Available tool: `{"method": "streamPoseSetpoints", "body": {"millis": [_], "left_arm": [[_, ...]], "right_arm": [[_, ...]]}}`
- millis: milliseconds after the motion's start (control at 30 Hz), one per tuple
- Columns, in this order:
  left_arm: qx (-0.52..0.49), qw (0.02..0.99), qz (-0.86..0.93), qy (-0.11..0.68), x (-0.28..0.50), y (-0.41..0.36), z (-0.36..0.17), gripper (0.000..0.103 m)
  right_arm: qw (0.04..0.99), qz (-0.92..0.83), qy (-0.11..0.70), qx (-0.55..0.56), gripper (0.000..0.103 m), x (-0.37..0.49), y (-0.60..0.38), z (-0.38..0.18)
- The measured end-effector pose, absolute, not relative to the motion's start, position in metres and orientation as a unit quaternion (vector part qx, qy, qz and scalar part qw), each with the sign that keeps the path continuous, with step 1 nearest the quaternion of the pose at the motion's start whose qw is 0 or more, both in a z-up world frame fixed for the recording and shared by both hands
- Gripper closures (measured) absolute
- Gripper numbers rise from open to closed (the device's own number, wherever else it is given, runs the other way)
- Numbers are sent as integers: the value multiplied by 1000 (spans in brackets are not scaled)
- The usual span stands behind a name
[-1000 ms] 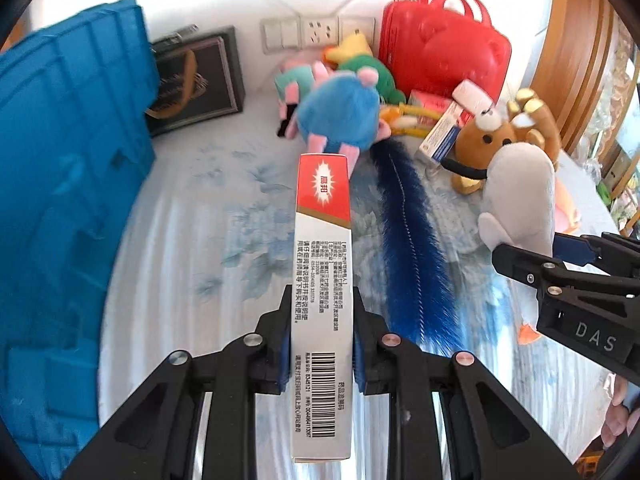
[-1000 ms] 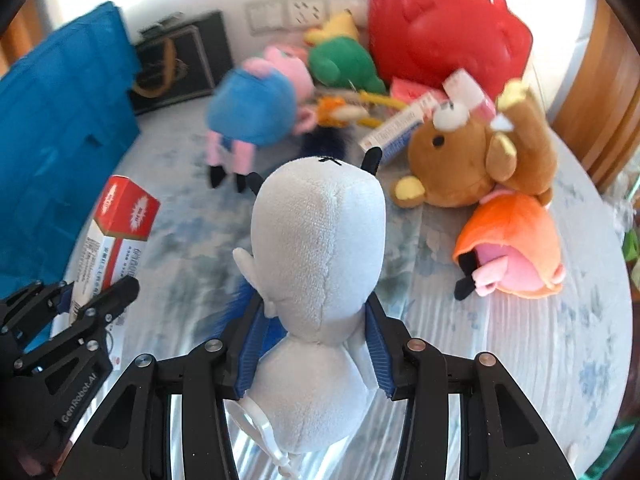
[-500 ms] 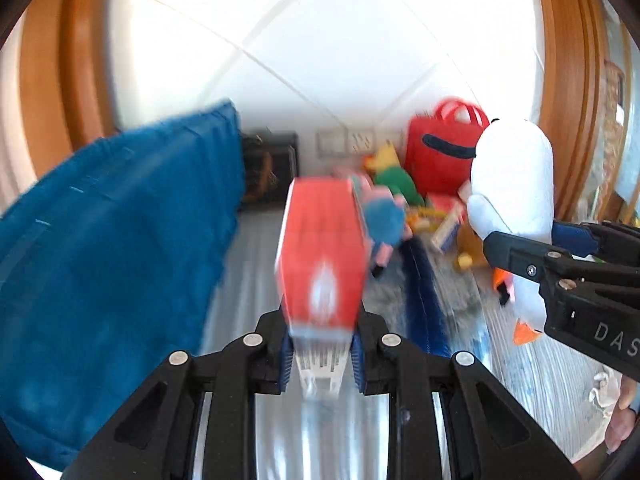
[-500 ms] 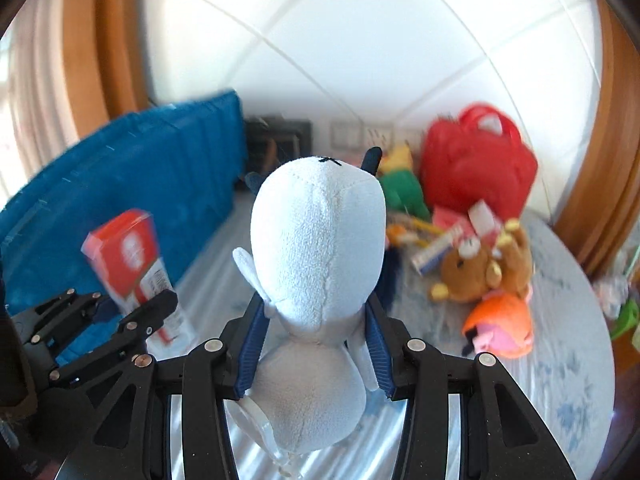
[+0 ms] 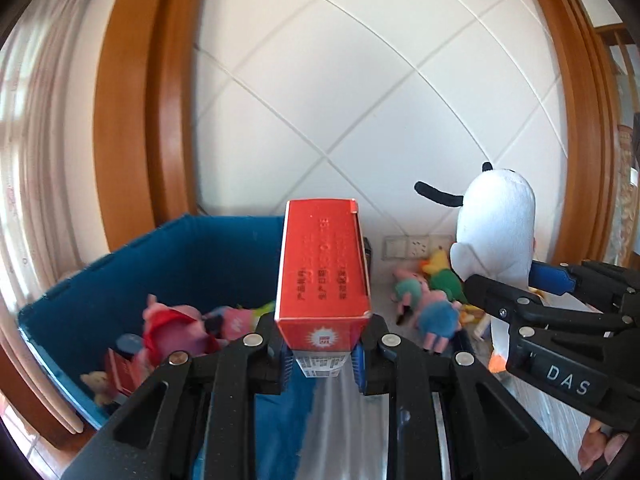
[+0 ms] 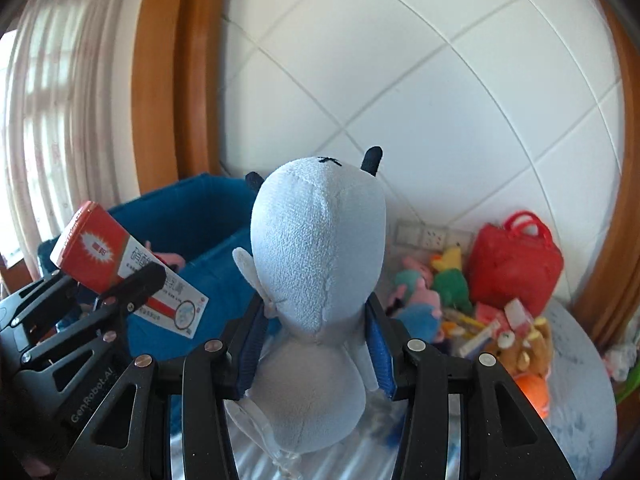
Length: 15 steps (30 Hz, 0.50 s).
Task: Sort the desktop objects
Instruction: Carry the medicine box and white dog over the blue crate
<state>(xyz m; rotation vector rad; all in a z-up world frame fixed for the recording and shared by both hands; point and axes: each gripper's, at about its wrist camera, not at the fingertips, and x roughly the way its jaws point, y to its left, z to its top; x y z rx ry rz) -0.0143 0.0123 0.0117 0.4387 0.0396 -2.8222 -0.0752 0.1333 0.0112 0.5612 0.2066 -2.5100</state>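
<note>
The left claw (image 5: 323, 354) squeezes a red box (image 5: 324, 272) above the blue bin (image 5: 200, 256). The right claw (image 6: 316, 344) hugs a white plush toy (image 6: 320, 248) around its middle. The box is stiff and light; the toy is soft and squishy.

wall (image 5: 360, 100): white diagonal tiles | trim (image 5: 128, 120): wood | curtain (image 6: 60, 92): daylit

A: What does the right gripper (image 6: 316, 344) hold?
B: A white plush toy (image 6: 320, 264), clamped upright between its blue pads (image 6: 378, 344).
A: And leftward?
B: The left gripper (image 6: 116, 300) grips a red box (image 6: 120, 272) before the blue bin (image 6: 192, 216).
</note>
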Motion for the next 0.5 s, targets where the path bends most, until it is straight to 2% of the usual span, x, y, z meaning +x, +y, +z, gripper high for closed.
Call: {"method": "streamPoseSetpoints", "body": {"millis": [300,500], "left_arm": [[142,201,-969,15,10,-73,19,80],[189,216,-958,22,-11,-126,6,80]], "right_arm": [[324,-925,84,181,57,-59,45,26],[337,-917,93,192,57,-64,-13,16]]}}
